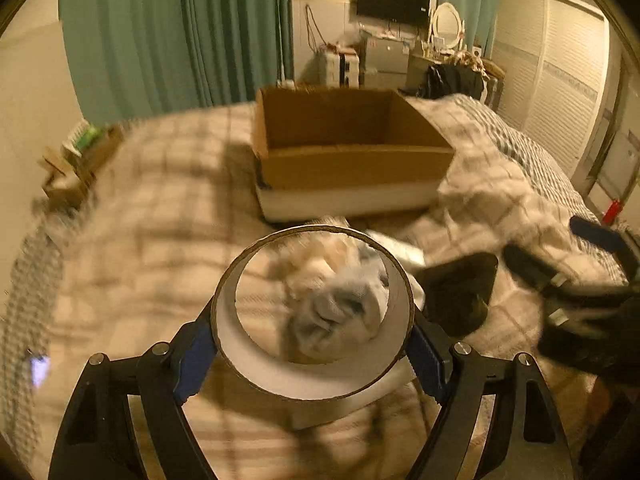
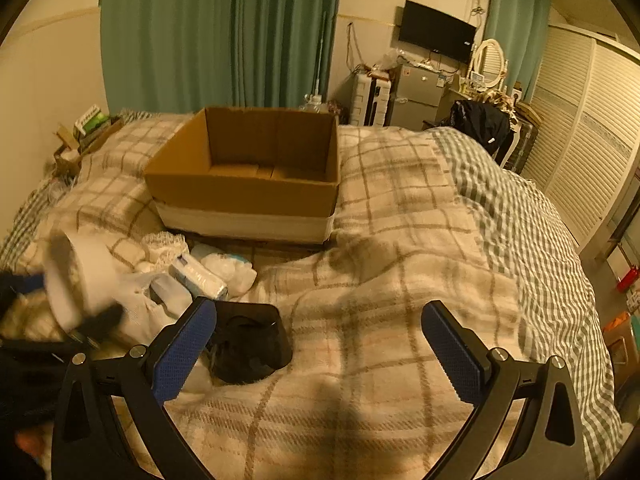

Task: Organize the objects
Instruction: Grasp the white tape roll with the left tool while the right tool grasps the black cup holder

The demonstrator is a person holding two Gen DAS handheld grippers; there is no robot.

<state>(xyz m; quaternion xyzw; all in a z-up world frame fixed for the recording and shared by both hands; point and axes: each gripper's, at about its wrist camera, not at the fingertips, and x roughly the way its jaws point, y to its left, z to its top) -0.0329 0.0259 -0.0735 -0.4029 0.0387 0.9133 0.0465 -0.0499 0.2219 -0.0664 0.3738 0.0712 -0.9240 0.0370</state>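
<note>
My left gripper (image 1: 312,344) is shut on a wide roll of tape (image 1: 280,380) and holds it above the plaid blanket; the roll also shows in the right wrist view (image 2: 80,276), blurred. An open cardboard box (image 1: 352,168) stands on the bed ahead, empty inside in the right wrist view (image 2: 240,196). My right gripper (image 2: 318,340) is open and empty over the blanket. A black pouch (image 2: 252,344) lies by its left finger (image 2: 188,344). White socks and small packets (image 2: 200,276) lie in a pile in front of the box.
A plaid blanket (image 2: 400,240) covers the bed, with a checked sheet (image 2: 520,208) on the right. Green curtains, a TV, a small fridge and a dresser stand behind. Cluttered boxes (image 2: 84,132) sit at the far left. White slatted wardrobe doors line the right wall.
</note>
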